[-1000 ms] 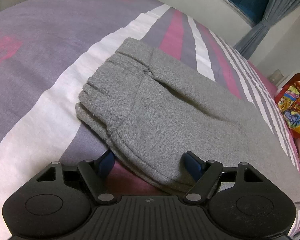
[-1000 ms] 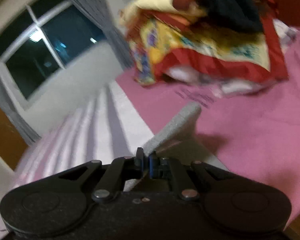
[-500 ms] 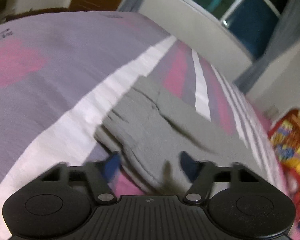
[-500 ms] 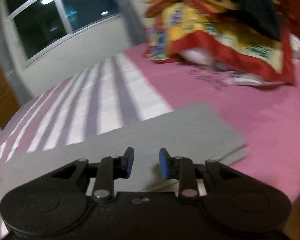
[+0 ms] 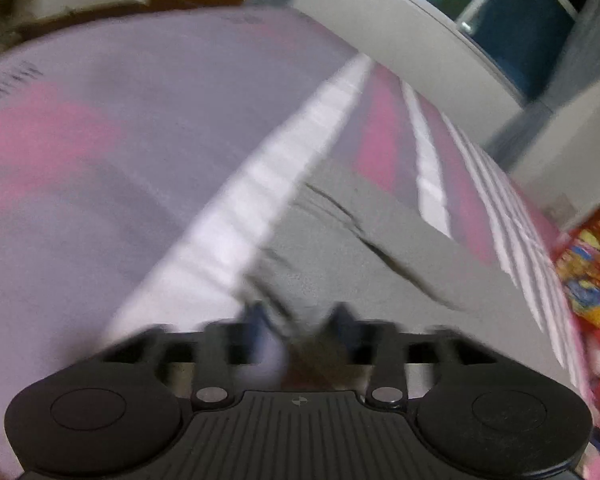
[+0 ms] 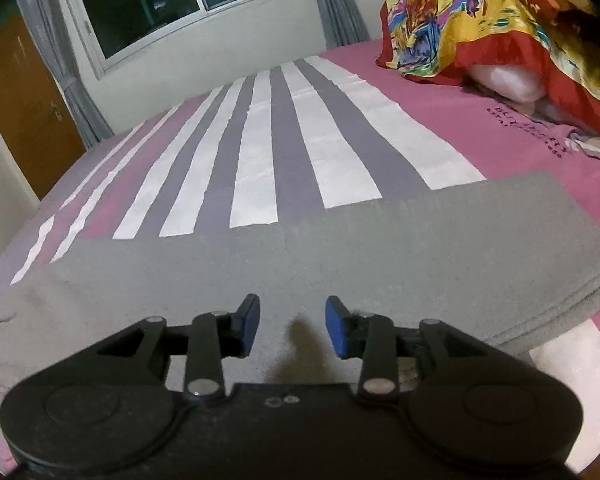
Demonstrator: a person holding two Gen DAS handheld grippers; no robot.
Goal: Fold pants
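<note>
Your right gripper (image 6: 292,326) hangs low over the grey pants (image 6: 340,248), blue pads apart, nothing between them but the cloth lying flat underneath. Those jaws have just been opening, and they pinch nothing. The pants stretch in a long folded band across the bed (image 6: 260,152), lying across the white and grey stripes of the cover, and the end to your right sits on the pink part with its layered edges stacked near the bed's near edge. Beyond that end, toward the far right corner, a red and yellow patterned blanket (image 6: 480,28) is heaped up. A dark window (image 6: 172,4) with grey curtains runs along the wall behind the bed.

Your left gripper (image 5: 298,322) is badly smeared by motion. Its jaws have been closing and then easing wider, and a rumpled bit of the pants (image 5: 360,264) sits between the tips, but I cannot tell whether the pads actually press on it.
</note>
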